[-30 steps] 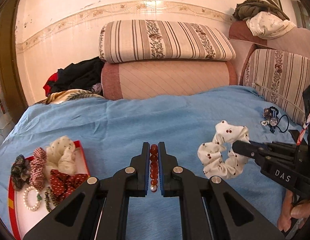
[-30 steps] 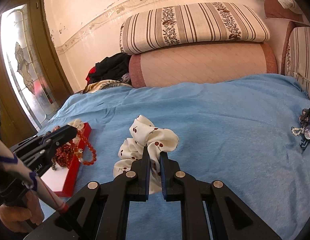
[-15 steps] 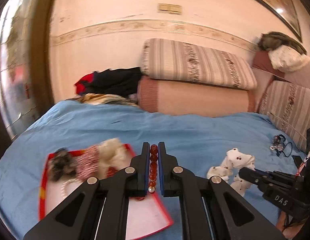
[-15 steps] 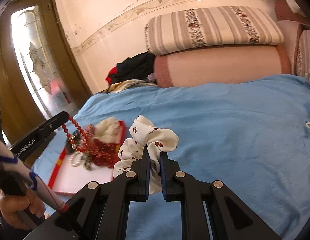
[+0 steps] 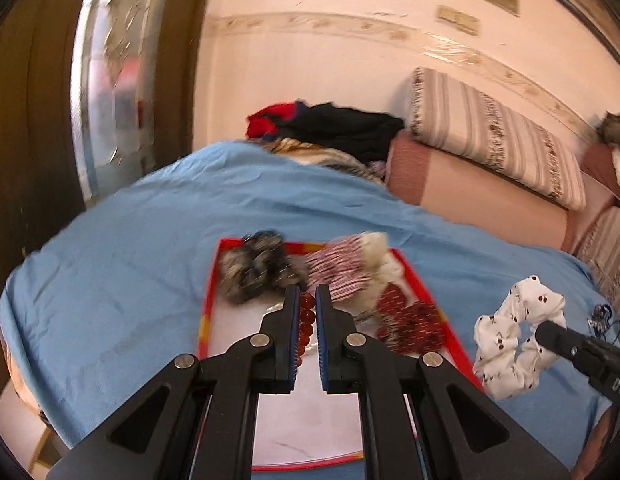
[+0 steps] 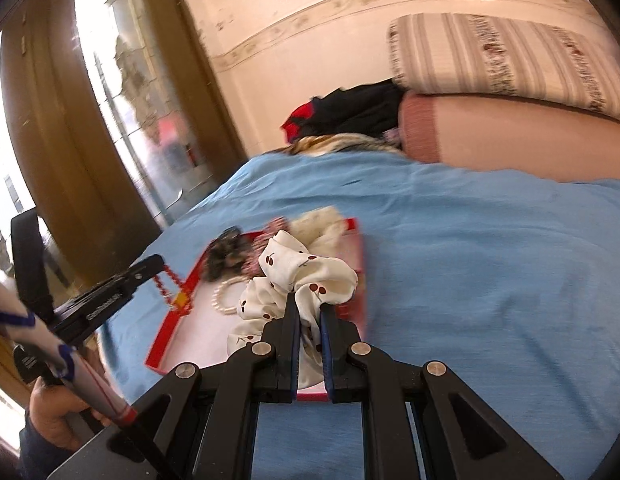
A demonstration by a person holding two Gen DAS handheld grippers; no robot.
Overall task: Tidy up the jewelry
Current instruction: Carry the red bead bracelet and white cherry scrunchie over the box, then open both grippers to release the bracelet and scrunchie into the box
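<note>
My left gripper (image 5: 307,299) is shut on a string of red beads (image 5: 305,322) and hangs over the red-rimmed white tray (image 5: 209,292) on the blue bedspread. In the right wrist view the same gripper (image 6: 155,261) comes in from the left with the red beads (image 6: 171,286) dangling at the tray's left rim (image 6: 165,330). My right gripper (image 6: 310,304) is shut on a white cherry-print scrunchie (image 6: 305,270), held above the tray's near right part; in the left wrist view that scrunchie (image 5: 518,330) shows right of the tray with the right gripper (image 5: 544,330) behind it.
The tray holds a dark scrunchie (image 5: 253,266), a striped one (image 5: 342,264), a cream one (image 5: 376,246), a red bow (image 5: 414,320) and a pearl bracelet (image 6: 225,300). Small trinkets (image 5: 602,316) lie far right. Clothes (image 5: 334,128) and cushions (image 5: 490,136) line the bed's back.
Both grippers swept left across the bed with their loads. The tray moved from the far left of each view to under the fingers.
</note>
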